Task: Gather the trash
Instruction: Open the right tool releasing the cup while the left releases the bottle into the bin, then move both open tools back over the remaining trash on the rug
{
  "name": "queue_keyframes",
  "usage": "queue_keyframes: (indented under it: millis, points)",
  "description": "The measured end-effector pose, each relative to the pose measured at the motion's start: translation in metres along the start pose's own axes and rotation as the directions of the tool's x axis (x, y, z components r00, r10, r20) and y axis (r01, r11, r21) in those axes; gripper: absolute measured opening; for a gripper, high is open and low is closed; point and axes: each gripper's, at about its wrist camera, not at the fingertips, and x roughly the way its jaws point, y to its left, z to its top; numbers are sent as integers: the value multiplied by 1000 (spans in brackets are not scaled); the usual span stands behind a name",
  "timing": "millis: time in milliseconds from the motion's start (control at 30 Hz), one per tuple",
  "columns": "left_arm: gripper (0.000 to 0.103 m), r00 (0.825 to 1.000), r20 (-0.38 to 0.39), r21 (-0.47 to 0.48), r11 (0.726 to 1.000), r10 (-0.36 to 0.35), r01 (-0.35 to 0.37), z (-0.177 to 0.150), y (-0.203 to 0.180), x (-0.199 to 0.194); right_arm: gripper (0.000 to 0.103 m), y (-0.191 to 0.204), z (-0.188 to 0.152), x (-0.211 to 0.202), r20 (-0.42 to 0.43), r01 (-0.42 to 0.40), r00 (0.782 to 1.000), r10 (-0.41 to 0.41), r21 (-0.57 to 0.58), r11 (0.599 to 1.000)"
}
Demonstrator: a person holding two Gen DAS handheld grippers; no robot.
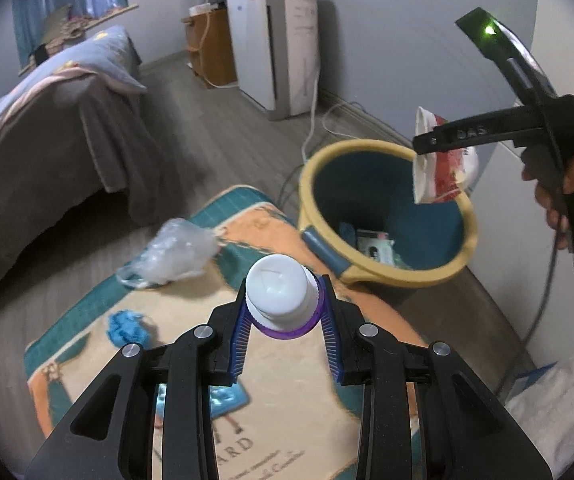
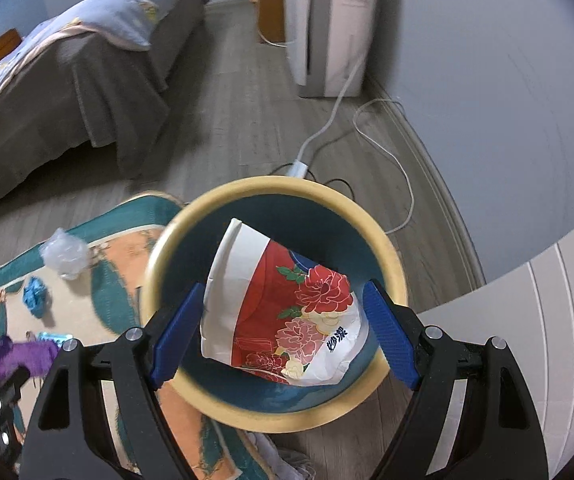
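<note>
My left gripper (image 1: 283,300) is shut on a purple bottle with a white cap (image 1: 277,294), held above the rug. My right gripper (image 2: 283,332) is open over the yellow-rimmed, teal trash bin (image 2: 167,248). A crushed red-and-white floral paper cup (image 2: 283,312) sits between its blue pads (image 2: 177,332), apart from the right pad, above the bin's opening. In the left wrist view the cup (image 1: 443,168) hangs at the right gripper (image 1: 459,136) over the bin (image 1: 367,148). A clear crumpled plastic bag (image 1: 175,254) and a blue crumpled scrap (image 1: 127,328) lie on the rug.
A patterned orange and teal rug (image 1: 287,400) lies beside the bin. A bed (image 1: 47,128) stands left, a white appliance (image 1: 271,40) and wooden cabinet at the back wall. White cables (image 2: 367,120) run along the floor behind the bin. Trash lies in the bin bottom (image 1: 375,244).
</note>
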Motion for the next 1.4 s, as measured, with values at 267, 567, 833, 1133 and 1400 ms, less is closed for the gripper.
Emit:
queue_keyframes:
  millis: [267,567,833,1133,1400]
  points:
    - [34,998,-10,8,998,-60,60,24,-31,19,80,-11,-3,13,-41,-4,999,6,39,999]
    - [34,996,-48,74,994,-77,80,59,-63,61,80,-32,-2,23,-62,-3,998,10,121,993]
    - [36,997,-54,74,996,-53,57,69,-69,86,82,-36,0,27,-67,-5,998,15,140,990]
    - [89,1000,14,31,999,-11,11,65,-52,65,97,-35,2,25,-58,-6,998,15,150,989]
    - [95,998,16,-31,998,64,-64,41,-9,29,97,2,9,9,-30,-27,999,30,82,996]
